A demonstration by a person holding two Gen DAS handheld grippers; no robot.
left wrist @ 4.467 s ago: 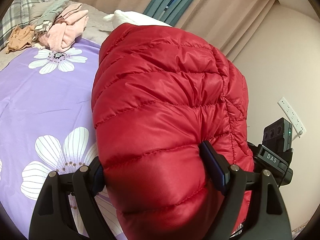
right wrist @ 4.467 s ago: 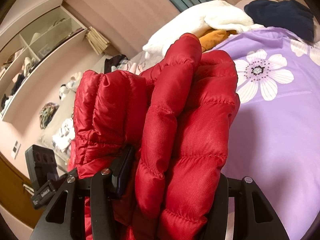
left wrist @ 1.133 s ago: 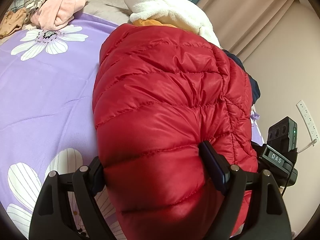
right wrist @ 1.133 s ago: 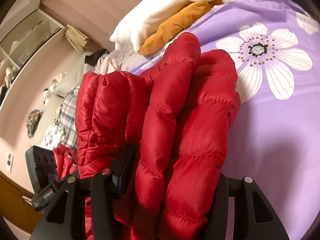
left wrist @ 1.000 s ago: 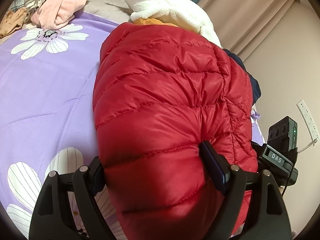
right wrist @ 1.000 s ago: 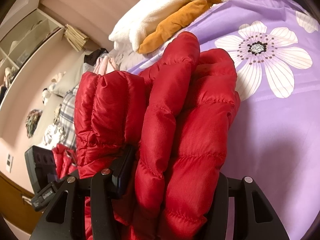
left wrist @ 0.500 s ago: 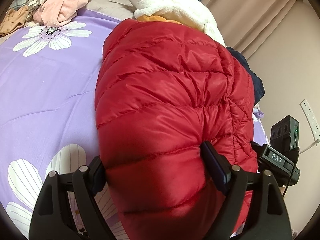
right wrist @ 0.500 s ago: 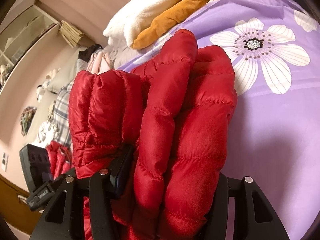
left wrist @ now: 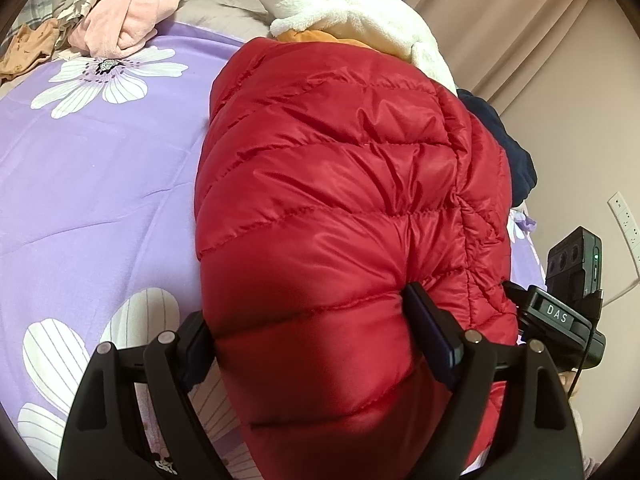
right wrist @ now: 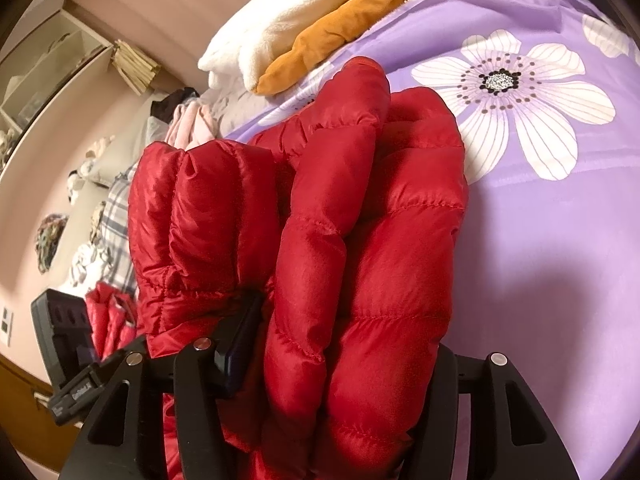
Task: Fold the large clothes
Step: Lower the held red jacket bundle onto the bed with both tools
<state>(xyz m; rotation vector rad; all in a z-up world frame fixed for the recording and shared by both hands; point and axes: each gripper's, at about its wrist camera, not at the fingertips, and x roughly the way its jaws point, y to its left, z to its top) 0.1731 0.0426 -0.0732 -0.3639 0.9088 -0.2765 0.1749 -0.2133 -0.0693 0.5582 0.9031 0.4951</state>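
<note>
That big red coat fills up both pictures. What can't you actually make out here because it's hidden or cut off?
- Left wrist view: the red puffer jacket hides the bed cover beneath it, so contact there is unclear; it also covers most of the orange garment.
- Right wrist view: the right gripper has its far pad buried in the jacket's folds.
- Both views: the jacket's lower part runs off the bottom edge; its full shape is unknown.
- Right wrist view: shelf items are too small to identify.

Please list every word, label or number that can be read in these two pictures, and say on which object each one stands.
"DAS": white letters on the black device mounted on the other gripper, right edge of the left wrist view.
A white label on the black device at the lower left of the right wrist view: too blurred to read.
No print shows on the red down jacket.
</note>
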